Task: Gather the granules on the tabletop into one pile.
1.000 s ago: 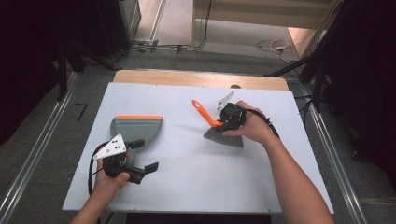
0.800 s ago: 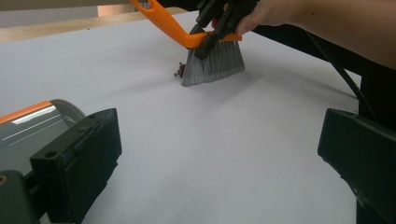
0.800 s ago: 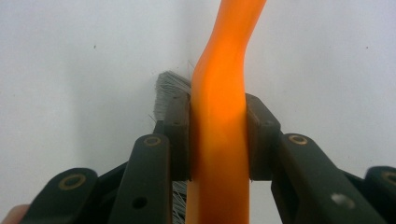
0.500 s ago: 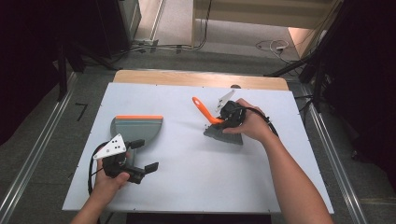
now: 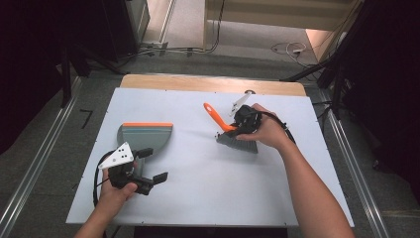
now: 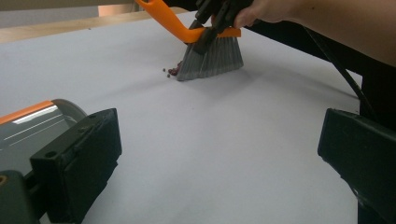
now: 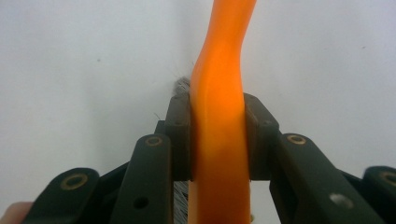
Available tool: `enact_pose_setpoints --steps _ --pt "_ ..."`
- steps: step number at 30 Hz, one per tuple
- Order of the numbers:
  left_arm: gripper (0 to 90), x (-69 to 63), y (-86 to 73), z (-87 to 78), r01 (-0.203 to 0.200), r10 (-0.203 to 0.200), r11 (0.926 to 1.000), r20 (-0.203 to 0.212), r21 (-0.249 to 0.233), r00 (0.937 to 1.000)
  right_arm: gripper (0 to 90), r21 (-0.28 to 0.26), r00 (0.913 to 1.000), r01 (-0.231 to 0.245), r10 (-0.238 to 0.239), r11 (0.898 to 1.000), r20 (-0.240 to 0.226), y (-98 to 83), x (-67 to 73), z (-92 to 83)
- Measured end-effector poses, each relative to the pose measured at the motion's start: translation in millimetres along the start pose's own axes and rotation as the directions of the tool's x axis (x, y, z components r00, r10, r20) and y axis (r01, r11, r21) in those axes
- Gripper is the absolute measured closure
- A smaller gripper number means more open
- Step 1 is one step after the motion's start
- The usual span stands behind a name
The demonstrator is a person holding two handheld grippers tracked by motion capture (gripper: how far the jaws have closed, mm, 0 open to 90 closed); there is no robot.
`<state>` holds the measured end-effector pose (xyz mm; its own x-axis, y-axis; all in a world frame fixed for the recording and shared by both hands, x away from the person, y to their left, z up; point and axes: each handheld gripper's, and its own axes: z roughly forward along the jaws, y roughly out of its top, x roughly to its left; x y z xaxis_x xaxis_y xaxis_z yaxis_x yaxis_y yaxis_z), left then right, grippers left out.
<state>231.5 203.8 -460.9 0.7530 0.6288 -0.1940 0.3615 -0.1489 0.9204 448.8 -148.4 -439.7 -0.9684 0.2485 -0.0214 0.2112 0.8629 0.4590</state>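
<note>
A hand brush [image 5: 233, 136] with an orange handle [image 7: 219, 116] and grey bristles [image 6: 210, 58] stands bristles-down on the white table [image 5: 208, 178]. My right gripper [image 5: 237, 130] is shut on the brush's handle, its pads pressing both sides. A few small dark crumbs [image 6: 172, 71] lie at the bristles' left edge. A grey dustpan [image 5: 143, 137] with an orange rim lies at the left, mouth facing away from me. Just in front of it my left gripper [image 5: 152, 164] is open, nothing between its jaws; the dustpan's edge [image 6: 32, 123] sits beside one jaw.
A wooden strip [image 5: 213, 83] borders the table's far edge. Metal rails [image 5: 44, 148] run along both sides on the floor, with cables [image 5: 292, 49] beyond the table. White surface lies between dustpan and brush.
The brush and right gripper have barely shifted, tilting slightly at the same spot. The left gripper and dustpan are where they were.
</note>
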Motion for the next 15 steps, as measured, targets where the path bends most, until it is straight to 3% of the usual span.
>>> enact_pose_setpoints --steps 4,10,13,15 --pt "0.2 -0.1 -0.1 0.4 0.001 -0.001 1.0 0.001 -0.002 1.0 67.2 0.015 0.9992 -0.037 0.038 0.999 -0.013 2.9 5.4 -4.7" --pt "0.2 0.2 0.0 0.3 0.0 0.0 1.0 0.001 -0.003 1.0 67.3 -0.067 0.9929 -0.117 0.115 0.991 -0.031 17.5 9.1 -17.1" --pt "0.2 0.3 0.2 -0.2 -0.001 0.001 1.0 -0.001 0.0 1.0 67.4 -0.079 0.9805 -0.196 0.196 0.977 -0.015 29.2 14.1 -15.1" --pt "0.2 0.3 0.1 -0.2 -0.001 0.001 1.0 0.0 -0.001 1.0 67.4 -0.077 0.9622 -0.272 0.27 0.959 -0.033 36.3 16.5 -8.3"
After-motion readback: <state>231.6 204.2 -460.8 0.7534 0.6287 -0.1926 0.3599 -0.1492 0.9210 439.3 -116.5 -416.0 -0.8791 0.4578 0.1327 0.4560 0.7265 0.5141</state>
